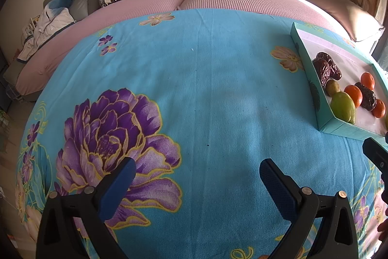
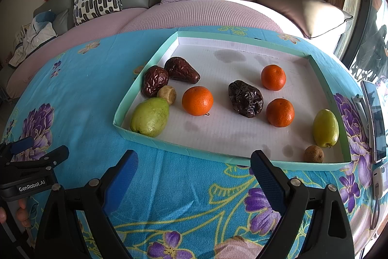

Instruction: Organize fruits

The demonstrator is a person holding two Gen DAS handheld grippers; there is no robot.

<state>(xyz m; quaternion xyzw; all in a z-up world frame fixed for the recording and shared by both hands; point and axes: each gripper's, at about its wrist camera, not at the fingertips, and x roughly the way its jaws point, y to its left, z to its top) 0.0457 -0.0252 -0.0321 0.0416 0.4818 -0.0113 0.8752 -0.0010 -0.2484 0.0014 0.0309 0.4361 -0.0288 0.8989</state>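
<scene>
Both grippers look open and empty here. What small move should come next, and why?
Probably ease the right gripper forward over the tray's near wall toward the nearest orange. Its jaws are open and empty, the fruit lie mixed, and the left gripper faces bare cloth.

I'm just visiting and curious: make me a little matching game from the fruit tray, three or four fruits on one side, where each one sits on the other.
Things:
1. large green fruit
2. small green fruit
3. lone dark wrinkled fruit
4. small brown fruit

Places in the tray:
A. near right corner
B. middle, between oranges
C. near left corner
D. right side, just behind the small brown fruit

Pairs: 1-C, 2-D, 3-B, 4-A
</scene>
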